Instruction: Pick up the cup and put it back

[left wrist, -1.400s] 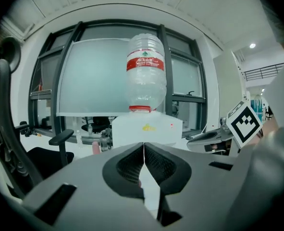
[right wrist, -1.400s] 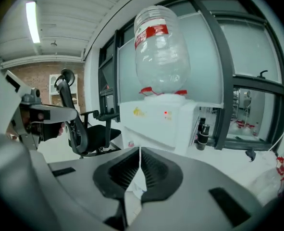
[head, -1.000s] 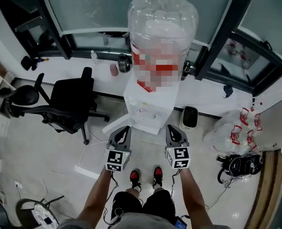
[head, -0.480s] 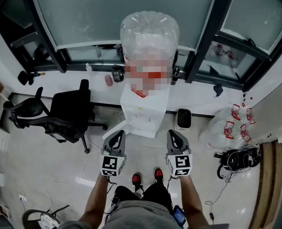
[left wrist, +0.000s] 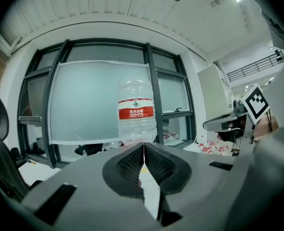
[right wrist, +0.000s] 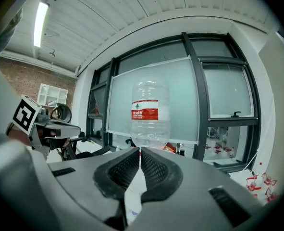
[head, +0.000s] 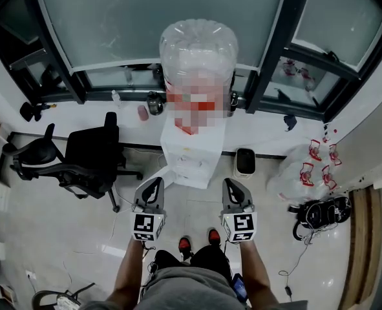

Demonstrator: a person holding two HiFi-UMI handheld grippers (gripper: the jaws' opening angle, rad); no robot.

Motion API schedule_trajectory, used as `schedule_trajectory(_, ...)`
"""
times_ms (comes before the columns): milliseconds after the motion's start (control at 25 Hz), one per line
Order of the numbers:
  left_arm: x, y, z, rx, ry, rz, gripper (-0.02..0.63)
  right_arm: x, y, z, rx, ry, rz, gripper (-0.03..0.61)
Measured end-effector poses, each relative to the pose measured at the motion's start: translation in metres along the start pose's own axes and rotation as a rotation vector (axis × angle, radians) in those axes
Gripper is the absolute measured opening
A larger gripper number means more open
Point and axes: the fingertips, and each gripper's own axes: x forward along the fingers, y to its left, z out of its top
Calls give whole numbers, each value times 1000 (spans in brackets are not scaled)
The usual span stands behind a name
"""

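- Both tools, left gripper (head: 154,185) and right gripper (head: 232,185), have lifted and now aim at the water dispenser (head: 192,154).
- Jaws of each are pressed together, nothing between.
- Likely cup (head: 143,112), pink, is on the far ledge (head: 268,131), left of the dispenser; pickup not begun.

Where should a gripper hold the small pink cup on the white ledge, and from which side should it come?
Hold the pink cup across its side wall, near the middle, coming level from the room side. It seems to stand upright, the window is behind it, and a dark jug stands close beside it. Whether it has a handle is too small to tell.
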Motion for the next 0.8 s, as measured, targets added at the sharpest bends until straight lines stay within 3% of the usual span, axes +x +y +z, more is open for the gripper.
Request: schedule_trajectory(800,11,3,-7,-11,15,-22,25,15,5,2,-8,-5,-8,22)
